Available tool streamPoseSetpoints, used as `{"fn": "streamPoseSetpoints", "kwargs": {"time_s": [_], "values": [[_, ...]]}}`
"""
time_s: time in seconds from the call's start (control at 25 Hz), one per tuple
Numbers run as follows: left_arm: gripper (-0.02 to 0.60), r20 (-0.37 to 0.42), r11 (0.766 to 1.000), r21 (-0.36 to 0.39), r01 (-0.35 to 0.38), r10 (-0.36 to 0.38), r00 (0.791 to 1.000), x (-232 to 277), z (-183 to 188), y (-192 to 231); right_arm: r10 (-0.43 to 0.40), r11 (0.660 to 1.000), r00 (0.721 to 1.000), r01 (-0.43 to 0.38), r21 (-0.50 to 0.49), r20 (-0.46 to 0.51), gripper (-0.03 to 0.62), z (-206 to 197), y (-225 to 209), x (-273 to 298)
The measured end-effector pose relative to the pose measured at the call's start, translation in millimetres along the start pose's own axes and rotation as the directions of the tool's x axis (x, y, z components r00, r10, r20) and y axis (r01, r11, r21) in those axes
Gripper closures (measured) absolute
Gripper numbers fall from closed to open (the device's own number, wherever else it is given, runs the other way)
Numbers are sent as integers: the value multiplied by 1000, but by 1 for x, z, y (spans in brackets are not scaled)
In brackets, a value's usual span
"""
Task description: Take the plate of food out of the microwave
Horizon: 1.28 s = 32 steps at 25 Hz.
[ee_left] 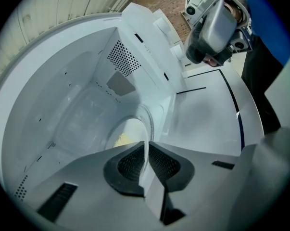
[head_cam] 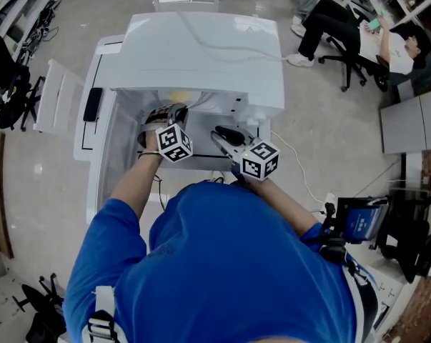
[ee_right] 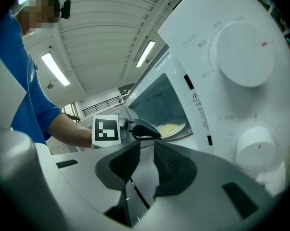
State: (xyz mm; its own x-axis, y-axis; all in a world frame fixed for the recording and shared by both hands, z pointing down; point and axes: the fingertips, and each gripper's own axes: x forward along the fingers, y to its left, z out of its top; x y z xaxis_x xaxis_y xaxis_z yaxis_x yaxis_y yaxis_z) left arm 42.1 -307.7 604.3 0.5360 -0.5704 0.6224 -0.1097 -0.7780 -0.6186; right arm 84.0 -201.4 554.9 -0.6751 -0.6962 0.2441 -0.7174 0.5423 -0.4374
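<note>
A white microwave [head_cam: 208, 52] stands open on a white table. Inside it lies a white plate [ee_left: 130, 129] with yellow food [ee_left: 119, 140]; the head view shows only a sliver of that plate [head_cam: 178, 95]. My left gripper [head_cam: 172, 111] reaches into the cavity, and its jaws [ee_left: 145, 152] are shut on the plate's near rim. My right gripper [head_cam: 226, 136] hangs outside, in front of the control panel; in its own view the right gripper [ee_right: 145, 150] stands open with nothing between the pads. From there I also see the plate [ee_right: 172, 128] inside the cavity.
The microwave door [head_cam: 93, 120] is swung open to the left. Two round knobs [ee_right: 241, 52] [ee_right: 254, 146] sit on the panel close to my right gripper. A cable [head_cam: 301, 170] runs down on the right. A seated person [head_cam: 344, 20] and office chairs are at the far right.
</note>
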Motion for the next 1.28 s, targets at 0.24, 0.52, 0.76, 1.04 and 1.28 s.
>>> {"fn": "streamPoseSetpoints", "kwargs": {"time_s": [0.24, 0.52, 0.76, 1.04, 1.28], "values": [[548, 8, 1000, -1, 5, -4, 1000, -9, -1, -7, 1, 1000, 1000, -1, 20, -3, 516, -4, 2, 3], [548, 30, 999, -34, 5, -4, 1000, -15, -1, -10, 0, 999, 1000, 0, 46, 0, 516, -5, 2, 8], [546, 63, 995, -97, -6, 12, 998, -24, -1, -9, 6, 998, 1000, -7, 67, 4, 516, -3, 2, 15], [546, 56, 966, -256, -31, 47, 997, -38, -21, -4, 27, 989, 1000, -29, 147, 11, 516, -3, 4, 33], [546, 48, 889, -456, -47, 78, 996, -48, -40, 2, 24, 957, 999, -36, 289, 45, 516, -3, -1, 51]]}}
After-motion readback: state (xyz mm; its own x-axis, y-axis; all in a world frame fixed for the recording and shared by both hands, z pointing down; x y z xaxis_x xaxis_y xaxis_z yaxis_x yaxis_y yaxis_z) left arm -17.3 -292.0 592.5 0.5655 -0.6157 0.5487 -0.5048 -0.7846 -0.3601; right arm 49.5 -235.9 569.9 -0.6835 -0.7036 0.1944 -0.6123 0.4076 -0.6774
